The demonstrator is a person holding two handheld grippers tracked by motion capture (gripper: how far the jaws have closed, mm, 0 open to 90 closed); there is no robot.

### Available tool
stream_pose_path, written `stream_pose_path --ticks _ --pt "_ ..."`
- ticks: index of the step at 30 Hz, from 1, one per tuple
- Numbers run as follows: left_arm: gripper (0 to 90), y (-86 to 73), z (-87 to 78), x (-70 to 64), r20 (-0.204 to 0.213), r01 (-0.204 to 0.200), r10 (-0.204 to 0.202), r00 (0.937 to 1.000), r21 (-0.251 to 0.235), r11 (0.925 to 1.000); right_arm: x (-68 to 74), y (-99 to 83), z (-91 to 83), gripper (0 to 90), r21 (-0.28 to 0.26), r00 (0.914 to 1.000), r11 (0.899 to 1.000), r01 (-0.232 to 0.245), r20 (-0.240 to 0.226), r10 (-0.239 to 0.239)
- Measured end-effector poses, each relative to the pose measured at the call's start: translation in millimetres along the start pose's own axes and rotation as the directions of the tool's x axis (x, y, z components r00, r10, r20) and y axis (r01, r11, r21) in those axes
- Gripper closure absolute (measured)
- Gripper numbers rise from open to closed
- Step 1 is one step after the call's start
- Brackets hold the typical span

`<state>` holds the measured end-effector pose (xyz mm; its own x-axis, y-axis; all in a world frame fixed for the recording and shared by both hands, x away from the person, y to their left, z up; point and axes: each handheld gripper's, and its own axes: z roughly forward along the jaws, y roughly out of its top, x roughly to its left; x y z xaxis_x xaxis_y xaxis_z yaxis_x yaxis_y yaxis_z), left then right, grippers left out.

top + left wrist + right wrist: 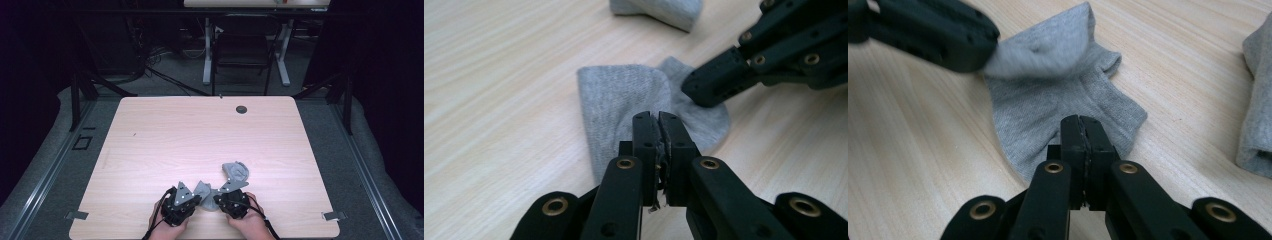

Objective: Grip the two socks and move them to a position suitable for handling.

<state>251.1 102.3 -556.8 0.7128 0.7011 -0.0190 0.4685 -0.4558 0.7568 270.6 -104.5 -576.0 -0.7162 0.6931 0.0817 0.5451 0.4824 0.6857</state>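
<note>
- Left gripper view: left gripper [659, 117] jaws pressed together, a thin edge of grey cloth pinched in the seam between them. It grips the sock [624, 100] at its near edge.
- Sock lies mostly flat on the table [499, 75], spread away from those jaws, one rounded end toward the right of this view.
- Right gripper [704, 90] comes in from upper right of this view, its black tip down on the sock's far side, touching the cloth.
- Right gripper view: right gripper [1083, 125] jaws closed tight, no gap between them; their tips sit on the sock's [1058, 95] near edge, so it clamps the cloth there.
- Left gripper [948, 40] shows at upper left of this view, blurred, with a fold of the sock lifted off the wood at its tip.
- Second sock [1258, 100] lies at the right edge of this view, apart from the held one.
- High view: both hands enter from the bottom edge, low at the near edge of the table [200, 130]. Left hand [167, 222] and right hand [247, 222] sit close, grippers angled inward toward each other.
- Left gripper [196, 198] and right gripper [218, 198] meet over the sock [204, 190], which lies between them near the table's front edge.
- Second sock [236, 171] is bunched just beyond the right gripper, near the held one.
- Small dark round hole [241, 109] sits near the table's far edge, well apart from the work.
</note>
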Motion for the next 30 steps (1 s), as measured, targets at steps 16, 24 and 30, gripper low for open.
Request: stream_pose_path --ticks 16,24,30 --pt "85.0 -15.1 -33.0 23.1 -0.053 0.089 -0.087 0.9948 0.03 0.9956 -3.5 -4.5 -12.5 89.3 0.064 0.9992 0.997 0.039 0.005 -0.039" --pt "82.0 -16.2 -30.1 28.8 -0.037 0.081 -0.082 0.996 -0.013 0.9966 -5.8 -5.4 -16.8 88.2 0.018 1.0 1.0 -0.006 -0.006 0.006" --pt "81.9 -11.1 -4.7 33.9 -0.019 0.038 -0.038 0.9991 -0.001 0.9993 -8.9 -0.6 -15.8 87.6 -0.043 0.9998 0.999 -0.013 0.014 0.014"
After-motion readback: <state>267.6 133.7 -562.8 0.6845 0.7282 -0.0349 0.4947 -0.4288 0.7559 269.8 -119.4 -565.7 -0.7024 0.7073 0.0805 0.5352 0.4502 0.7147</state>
